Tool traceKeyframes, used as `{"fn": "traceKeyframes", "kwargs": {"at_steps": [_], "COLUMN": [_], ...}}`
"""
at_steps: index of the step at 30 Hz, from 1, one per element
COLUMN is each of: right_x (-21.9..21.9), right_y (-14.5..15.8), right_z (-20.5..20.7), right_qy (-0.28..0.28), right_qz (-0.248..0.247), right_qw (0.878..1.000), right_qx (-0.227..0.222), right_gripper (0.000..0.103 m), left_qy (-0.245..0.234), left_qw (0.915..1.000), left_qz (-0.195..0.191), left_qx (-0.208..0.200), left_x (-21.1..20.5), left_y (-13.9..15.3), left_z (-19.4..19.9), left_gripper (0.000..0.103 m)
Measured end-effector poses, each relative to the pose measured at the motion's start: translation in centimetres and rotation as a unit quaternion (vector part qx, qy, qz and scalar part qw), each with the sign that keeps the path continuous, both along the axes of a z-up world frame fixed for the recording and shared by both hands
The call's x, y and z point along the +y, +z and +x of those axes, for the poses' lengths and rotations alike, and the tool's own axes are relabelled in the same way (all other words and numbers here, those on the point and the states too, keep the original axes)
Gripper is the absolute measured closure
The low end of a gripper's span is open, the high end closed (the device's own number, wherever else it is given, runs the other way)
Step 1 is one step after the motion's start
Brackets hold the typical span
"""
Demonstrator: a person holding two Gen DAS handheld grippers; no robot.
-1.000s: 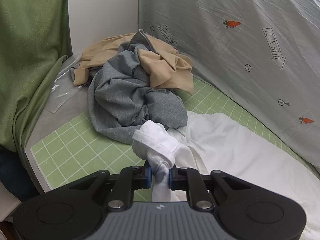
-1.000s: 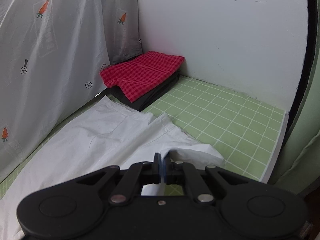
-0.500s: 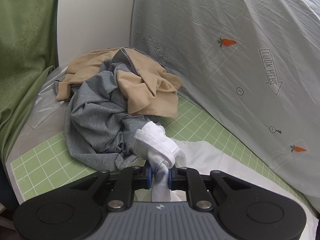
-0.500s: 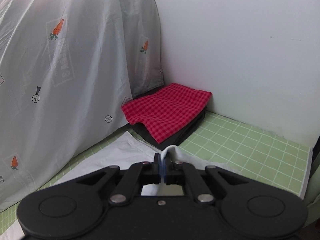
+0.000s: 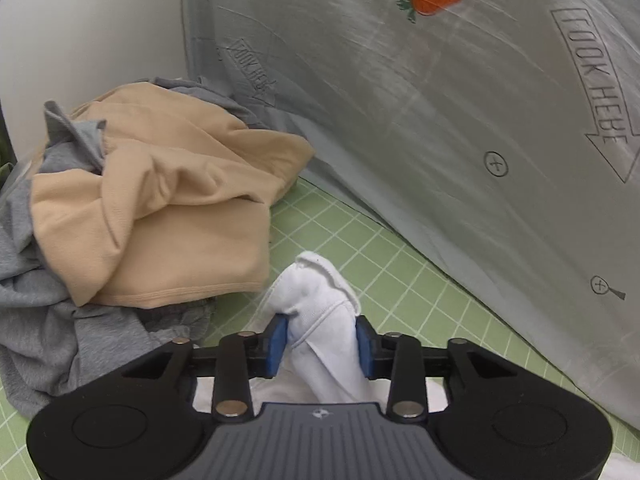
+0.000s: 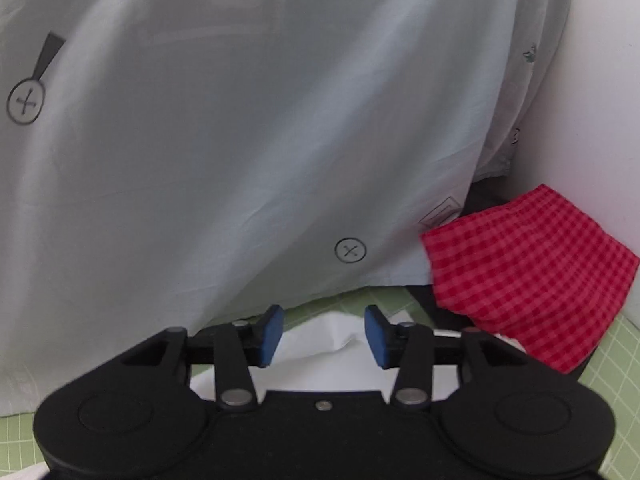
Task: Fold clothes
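Left gripper (image 5: 320, 340) fingers part-spread, white garment (image 5: 316, 300) bunched between them; right gripper (image 6: 323, 334) fingers wide, holding nothing. Risk: the bundle, just beside the tan-and-grey pile (image 5: 152, 208), slips or lands crumpled, spoiling the fold.

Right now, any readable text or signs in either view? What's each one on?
"LOOK HERE" in an arrow outline: grey sheet, right side of left view.
Second arrow print, left view: too blurred to read.
Circled-cross marks and a carrot print: same sheet, no words.
Logo on left tongs' body: too small.
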State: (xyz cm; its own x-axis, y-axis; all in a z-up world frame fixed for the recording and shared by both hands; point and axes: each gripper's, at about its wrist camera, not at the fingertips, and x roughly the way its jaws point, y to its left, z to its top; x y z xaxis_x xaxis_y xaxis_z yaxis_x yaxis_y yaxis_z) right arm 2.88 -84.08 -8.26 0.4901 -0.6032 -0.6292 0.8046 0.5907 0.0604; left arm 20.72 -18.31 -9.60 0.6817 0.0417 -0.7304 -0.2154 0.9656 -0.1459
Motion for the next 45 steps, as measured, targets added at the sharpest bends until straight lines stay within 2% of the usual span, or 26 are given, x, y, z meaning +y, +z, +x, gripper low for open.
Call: {"fn": "traceKeyframes", "kwargs": {"at_steps": [1,2,4,8,12,15,18,22,23,25,27,28,29,30,32,36,45], "right_x": [0.9,1.9,4.2,7.7,9.0,8.9,8.4,7.9,7.7,7.8,8.3,8.4,8.4,8.4,8.6,10.1,14.8], "right_y": [-0.7,-1.3,-3.2,-6.5,-8.5,-9.7,-10.1,-10.2,-10.2,-10.0,-9.5,-9.3,-9.2,-9.1,-8.9,-8.5,-8.6], "right_z": [-0.4,-0.8,-3.7,-10.5,-15.3,-15.8,-15.0,-13.6,-13.5,-12.9,-12.6,-12.7,-12.9,-13.4,-14.5,-17.5,-28.4], "right_qy": [0.001,0.002,-0.018,-0.088,-0.163,-0.162,-0.162,-0.171,-0.171,-0.161,-0.127,-0.118,-0.115,-0.113,-0.110,-0.109,-0.128], "right_qz": [0.001,0.002,0.015,0.073,0.144,0.176,0.190,0.183,0.182,0.172,0.141,0.130,0.128,0.127,0.127,0.120,0.120], "right_qw": [1.000,1.000,0.999,0.991,0.975,0.971,0.968,0.968,0.968,0.970,0.979,0.981,0.982,0.983,0.984,0.984,0.982], "right_qx": [0.002,0.005,0.032,0.069,0.049,0.028,0.014,0.024,0.028,0.056,0.076,0.079,0.079,0.071,0.061,0.068,0.071], "right_gripper": [0.035,0.023,0.022,0.022,0.021,0.021,0.018,0.013,0.016,0.025,0.077,0.080,0.091,0.095,0.100,0.100,0.100], "left_qy": [-0.004,-0.007,-0.004,0.006,0.031,0.037,0.039,0.050,0.051,0.054,0.056,0.057,0.059,0.058,0.054,0.031,0.008], "left_qw": [1.0000,0.9998,0.9999,0.9988,0.9923,0.9873,0.9868,0.9856,0.9853,0.9845,0.9835,0.9829,0.9822,0.9816,0.9813,0.9853,0.9850], "left_qz": [0.003,0.007,0.011,-0.015,-0.071,-0.116,-0.115,-0.114,-0.115,-0.118,-0.122,-0.124,-0.130,-0.137,-0.145,-0.133,-0.136], "left_qx": [-0.008,-0.016,-0.005,0.047,0.097,0.102,0.107,0.114,0.116,0.119,0.122,0.124,0.123,0.120,0.114,0.102,0.106], "left_x": [0.0,-0.1,-0.7,-0.1,0.6,0.6,-0.1,-0.5,-0.5,-0.1,0.4,0.7,1.0,1.2,1.6,2.1,3.8], "left_y": [-0.1,-0.3,-0.7,-2.3,-5.0,-6.2,-6.8,-7.4,-7.6,-7.8,-8.1,-8.2,-8.2,-8.1,-7.7,-6.6,-5.8], "left_z": [-1.1,-2.2,-4.3,-8.4,-10.5,-10.5,-9.7,-9.1,-9.0,-8.9,-8.9,-8.9,-9.0,-9.2,-9.5,-11.3,-17.3], "left_gripper": [0.027,0.024,0.023,0.023,0.023,0.023,0.023,0.025,0.026,0.054,0.073,0.077,0.080,0.083,0.087,0.089,0.089]}}
